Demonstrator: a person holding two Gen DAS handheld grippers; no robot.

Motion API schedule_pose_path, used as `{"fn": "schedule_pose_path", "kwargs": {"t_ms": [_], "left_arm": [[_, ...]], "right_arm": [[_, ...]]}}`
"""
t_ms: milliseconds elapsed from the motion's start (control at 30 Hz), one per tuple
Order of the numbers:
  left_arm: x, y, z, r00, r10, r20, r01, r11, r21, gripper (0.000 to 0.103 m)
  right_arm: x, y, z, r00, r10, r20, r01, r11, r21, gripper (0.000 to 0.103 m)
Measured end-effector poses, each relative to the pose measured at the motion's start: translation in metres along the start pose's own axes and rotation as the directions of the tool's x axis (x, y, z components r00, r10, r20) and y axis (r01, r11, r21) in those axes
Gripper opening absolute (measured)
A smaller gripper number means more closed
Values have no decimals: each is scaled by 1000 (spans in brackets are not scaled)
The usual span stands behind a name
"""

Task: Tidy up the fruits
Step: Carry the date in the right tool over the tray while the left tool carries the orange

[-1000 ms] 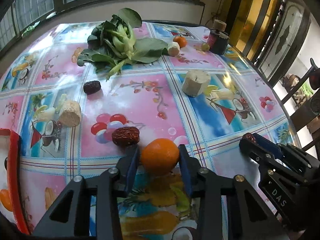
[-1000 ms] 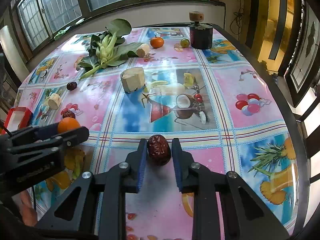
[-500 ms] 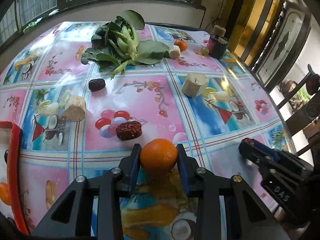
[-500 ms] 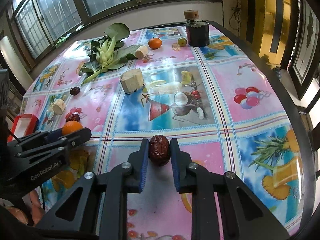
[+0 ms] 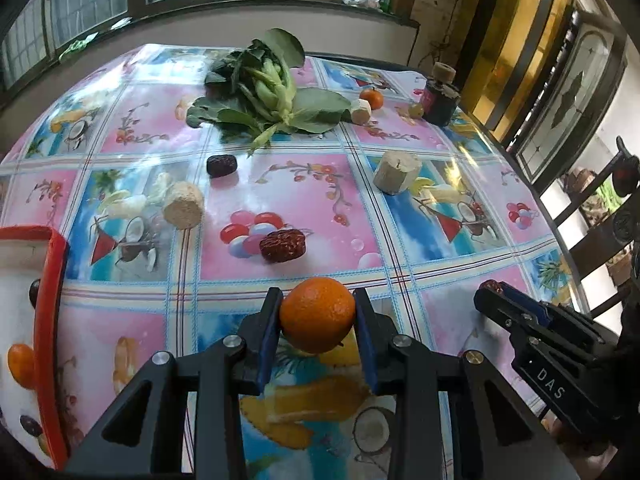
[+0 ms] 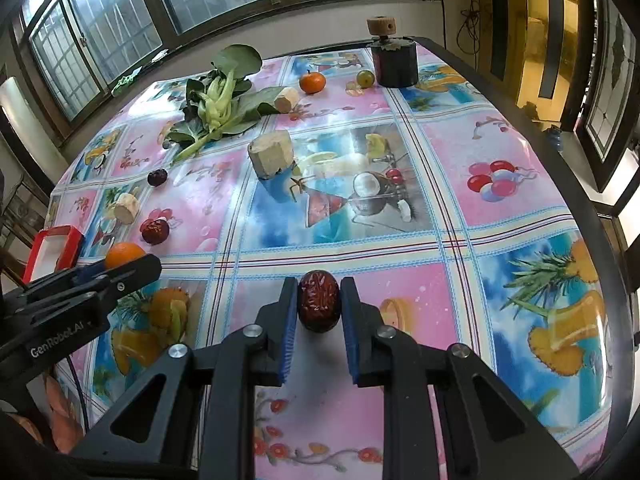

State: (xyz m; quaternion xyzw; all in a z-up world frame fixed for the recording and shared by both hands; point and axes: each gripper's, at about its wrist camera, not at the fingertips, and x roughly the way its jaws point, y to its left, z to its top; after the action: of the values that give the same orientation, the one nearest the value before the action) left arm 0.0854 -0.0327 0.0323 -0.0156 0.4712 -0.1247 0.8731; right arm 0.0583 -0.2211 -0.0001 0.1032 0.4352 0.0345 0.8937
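My left gripper (image 5: 317,312) is shut on an orange (image 5: 317,320) and holds it above the table; it also shows in the right wrist view (image 6: 122,255). My right gripper (image 6: 319,300) is shut on a red date (image 6: 319,307), lifted off the cloth. A red-rimmed white tray (image 5: 50,276) at the left holds an orange and dark fruits. On the table lie a red date (image 5: 283,245), a dark date (image 5: 221,165), a small orange (image 5: 371,98) and a green fruit (image 5: 416,110).
A bunch of leafy greens (image 5: 264,88) lies at the back. Three pale cut stem chunks (image 5: 397,172) (image 5: 183,211) (image 5: 359,111) sit on the patterned tablecloth. A dark jar with a cork lid (image 6: 394,60) stands at the far right corner. A chair (image 5: 600,216) is beyond the right edge.
Both grippers have risen from the table with their fruit: the left one lifted the orange, the right one lifted the red date. Both views now look from higher up.
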Motion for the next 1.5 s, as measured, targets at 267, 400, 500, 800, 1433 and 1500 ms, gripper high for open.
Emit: {"fn": "schedule_pose_path", "kwargs": {"t_ms": [267,400,500,800,1433,1500], "left_arm": [[-18,6,-5,999,46,19,-46,999,-11,35],[-29,12,-7,998,56,32,-55,998,-17,35],[-38,18,-9,997,62,44,-60,998,-26,35],[-62,39,-15,994,84,67,-81,996,-39,35],[-120,137,-37,972,210,103,-196,971,-135,35],[-124,150,-40,969,230,95,-214,965,-151,35]], "right_arm": [[-8,9,-5,1000,0,4,0,1000,-14,23],[-14,17,-7,1000,12,11,-11,1000,-25,23],[-17,27,-10,1000,20,12,-20,999,-38,23],[-25,69,-16,999,52,15,-50,995,-91,23],[-34,181,-22,989,148,16,-141,966,-216,23],[-35,196,-24,987,160,14,-153,960,-233,23]]}}
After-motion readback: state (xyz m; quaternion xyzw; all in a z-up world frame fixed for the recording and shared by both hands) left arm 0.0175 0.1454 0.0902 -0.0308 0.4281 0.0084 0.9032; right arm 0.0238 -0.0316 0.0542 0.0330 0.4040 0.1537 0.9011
